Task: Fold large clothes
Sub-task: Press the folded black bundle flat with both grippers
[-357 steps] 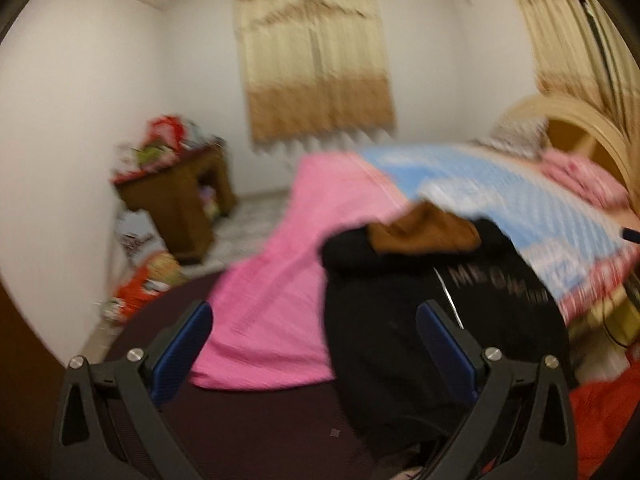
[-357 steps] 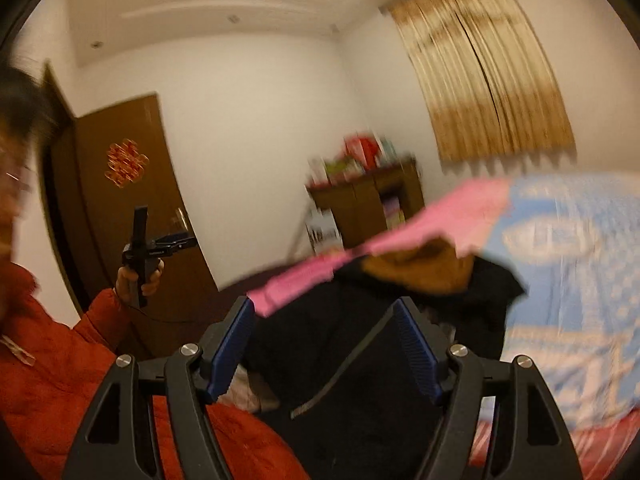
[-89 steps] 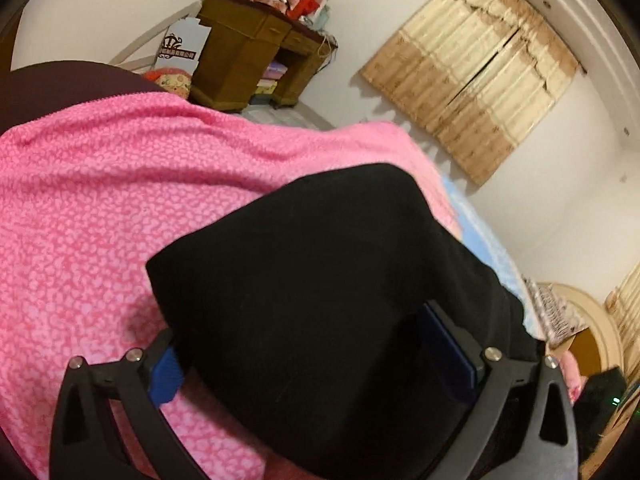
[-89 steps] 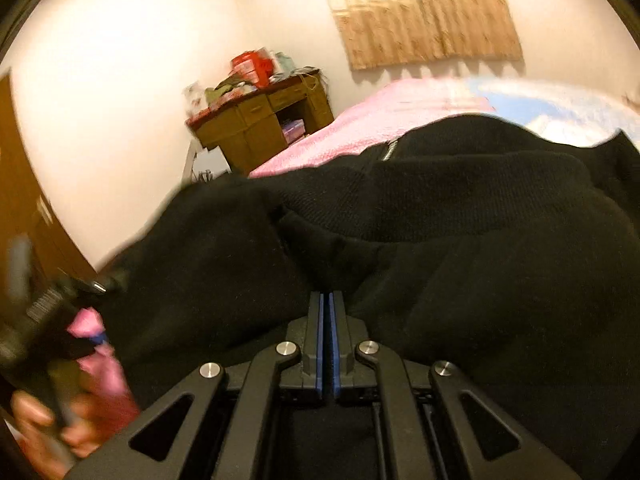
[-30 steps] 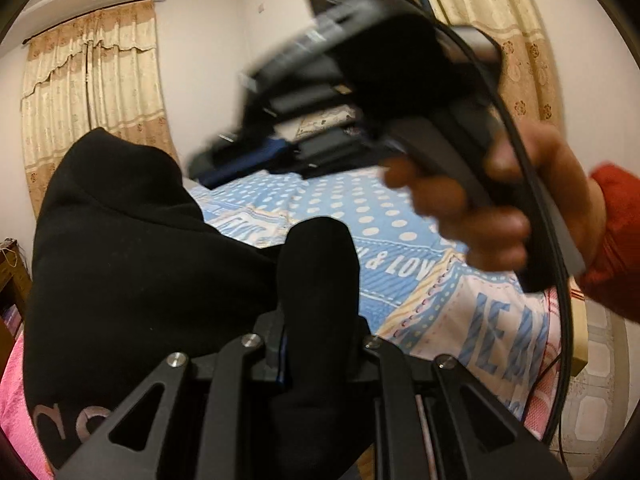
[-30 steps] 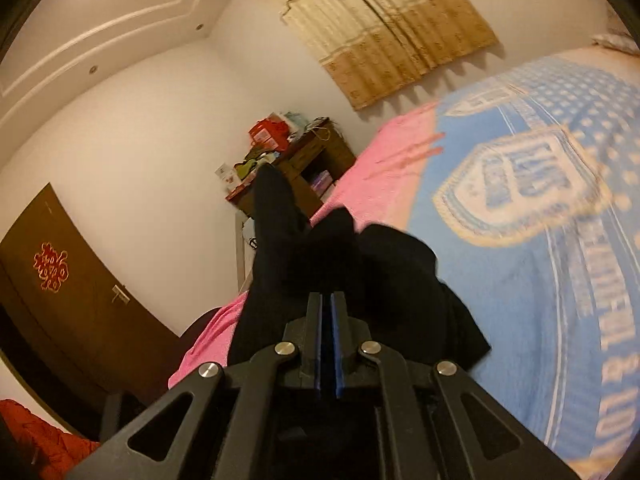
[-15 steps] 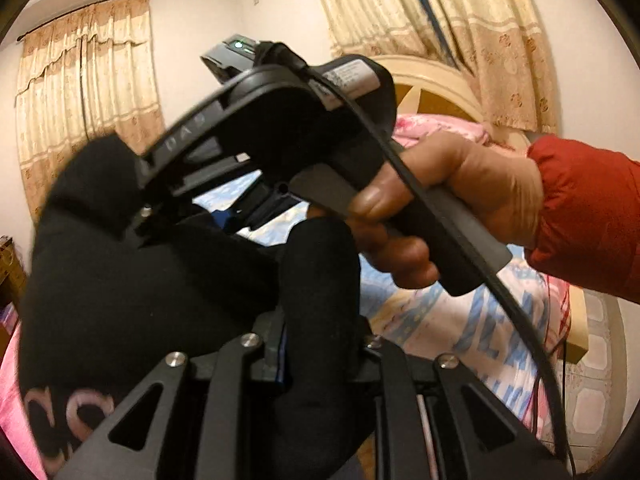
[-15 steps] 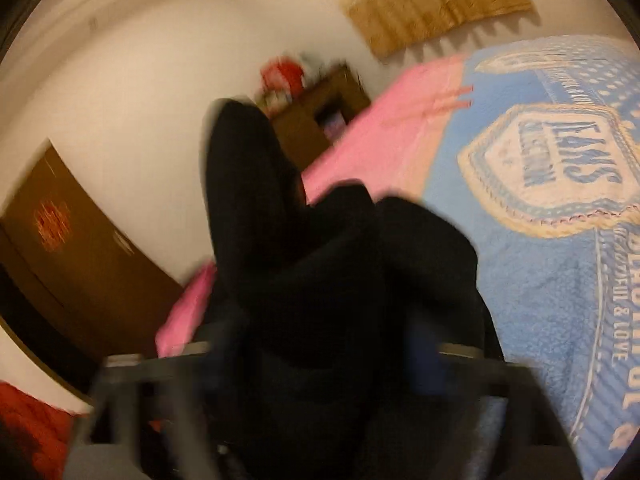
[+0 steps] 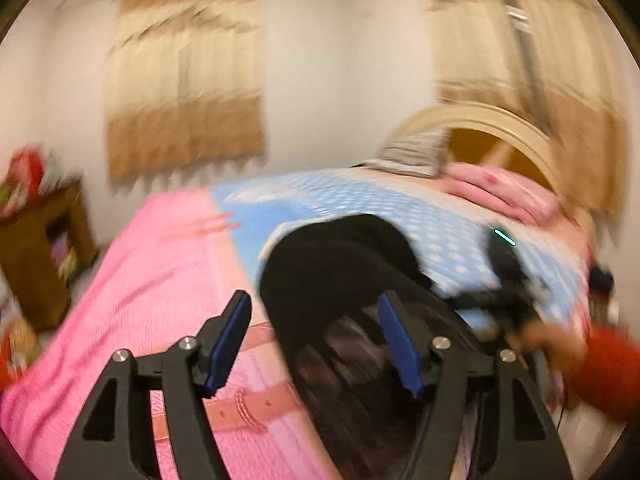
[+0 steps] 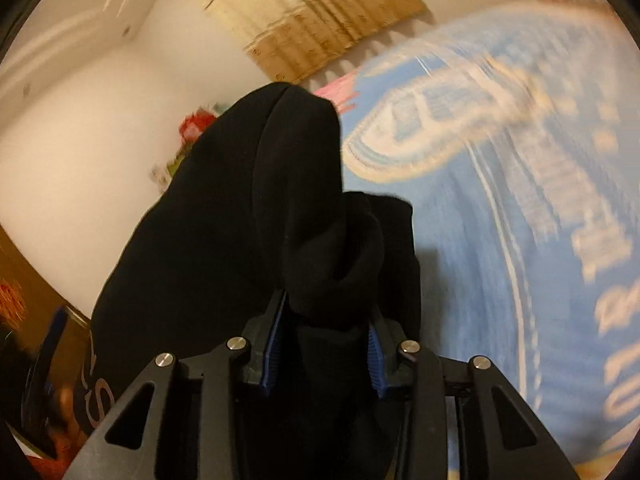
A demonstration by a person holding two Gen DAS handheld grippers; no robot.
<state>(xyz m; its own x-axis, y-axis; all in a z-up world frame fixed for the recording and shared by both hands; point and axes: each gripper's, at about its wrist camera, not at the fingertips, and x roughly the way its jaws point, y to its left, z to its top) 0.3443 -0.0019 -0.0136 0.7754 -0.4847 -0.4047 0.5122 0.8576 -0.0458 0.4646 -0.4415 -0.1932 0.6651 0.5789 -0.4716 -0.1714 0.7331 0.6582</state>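
- Two grippers, two different jobs right now. The left gripper (image 9: 314, 340) has its fingers spread wide with nothing pinched, while the right gripper (image 10: 326, 350) has a thick bunch of the black hoodie (image 10: 256, 208) sitting between its blue pads (image 10: 276, 346).
- Right jaws aren't pressed together — there's a visible gap, filled with fabric. Looks like a loose hold on the bundle, though whether it's truly clamping or letting go is hard to call from this.
- The hoodie is bunched into a rounded, doubled-over lump, probably because the fold is mostly made and it's being set down on the bed.
- From the left wrist view the hoodie (image 9: 340, 264) lies on the bed, straddling the pink blanket (image 9: 160, 264) and the blue printed sheet (image 9: 448, 216). It sits just ahead of the left fingers, more toward the right-hand one — partly between them, not gripped.
- Both views are motion-blurred, so finer detail is a guess.
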